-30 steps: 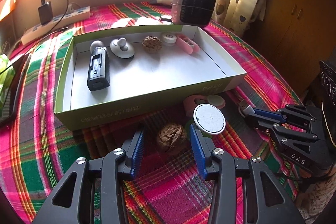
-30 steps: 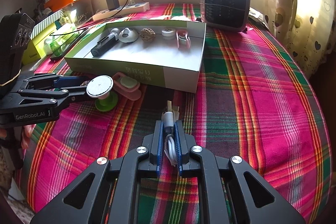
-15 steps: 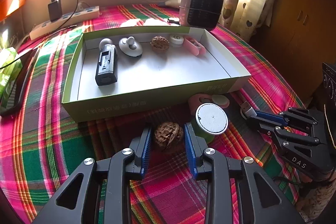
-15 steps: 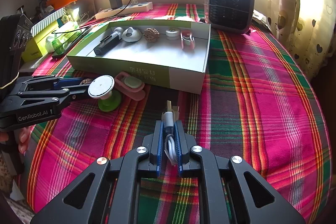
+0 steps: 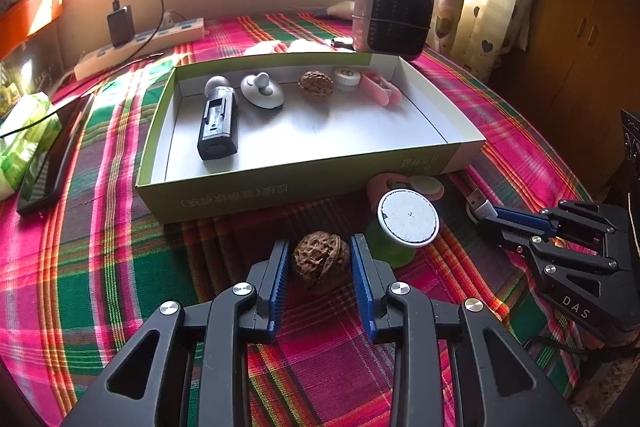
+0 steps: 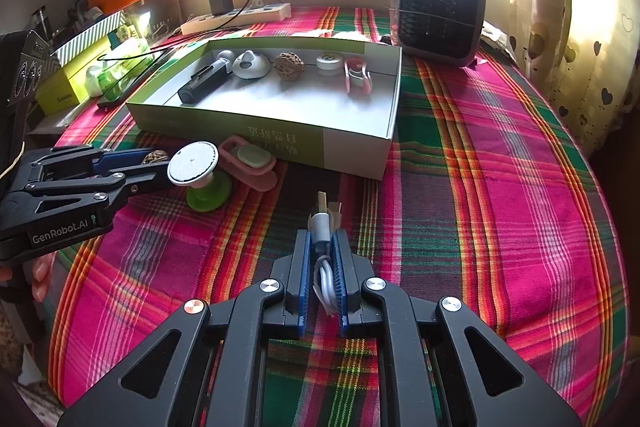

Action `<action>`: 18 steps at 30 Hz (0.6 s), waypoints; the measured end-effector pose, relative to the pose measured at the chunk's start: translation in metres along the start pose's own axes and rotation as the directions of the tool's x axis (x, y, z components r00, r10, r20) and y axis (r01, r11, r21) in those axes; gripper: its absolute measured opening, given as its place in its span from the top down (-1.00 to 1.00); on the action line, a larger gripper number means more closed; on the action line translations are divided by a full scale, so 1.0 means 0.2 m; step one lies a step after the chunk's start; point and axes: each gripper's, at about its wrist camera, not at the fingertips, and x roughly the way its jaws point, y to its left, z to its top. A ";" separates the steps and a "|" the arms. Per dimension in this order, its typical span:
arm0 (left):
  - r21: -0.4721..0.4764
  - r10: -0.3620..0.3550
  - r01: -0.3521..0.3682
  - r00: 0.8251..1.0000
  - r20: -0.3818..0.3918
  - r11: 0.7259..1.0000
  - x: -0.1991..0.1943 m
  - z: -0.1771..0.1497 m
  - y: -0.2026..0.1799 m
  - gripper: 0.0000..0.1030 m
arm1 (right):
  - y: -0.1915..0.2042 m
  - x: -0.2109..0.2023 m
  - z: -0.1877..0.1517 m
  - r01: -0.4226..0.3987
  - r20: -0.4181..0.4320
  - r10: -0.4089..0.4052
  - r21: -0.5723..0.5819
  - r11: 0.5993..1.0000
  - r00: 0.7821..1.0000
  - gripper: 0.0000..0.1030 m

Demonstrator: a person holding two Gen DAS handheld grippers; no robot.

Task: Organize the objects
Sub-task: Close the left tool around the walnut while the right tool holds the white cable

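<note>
**Left Tongs on Walnut, Right Tongs on Cable, Both Before the Box**

Gripping a walnut (image 5: 320, 259), the left tongs (image 5: 320, 263) have just been closing; both blue pads now sit against the shell's sides, and the nut rests on the plaid cloth (image 5: 120, 267) of the counter, in front of the box (image 5: 280, 187) and near its front wall.

Landmark: shallow open box, green outside, white inside.

- Inside the box, along its far wall: a black device with a round grey head (image 5: 218, 119), a white knobbed disc (image 5: 262, 93), a second walnut (image 5: 316, 86), a small white round case (image 5: 346, 78), a pink clip (image 5: 380, 91).
- In front of the box, beside the held walnut: a green-footed stand with a white round top (image 5: 408, 219); behind it, close against the box's front wall, a pink holder with a pale oval insert (image 6: 250, 161).
- In front of the box's right corner: the right tongs (image 6: 320, 255), clamped narrow on a looped white USB cable (image 6: 322, 227) whose metal plug points toward the box.
- Behind the box: a small dark-grilled heater (image 6: 438, 13) and a white power strip (image 6: 236, 19) with a black charger plugged in.
- Left of the box: a dark phone (image 5: 50, 163) and a green packet (image 5: 24, 139).
</note>
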 end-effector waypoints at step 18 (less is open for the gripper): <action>-0.001 0.046 -0.046 0.998 0.042 0.999 -0.07 -0.01 -0.01 0.46 | 0.02 -0.02 0.01 -0.048 0.018 0.048 0.007 0.999 0.999 0.77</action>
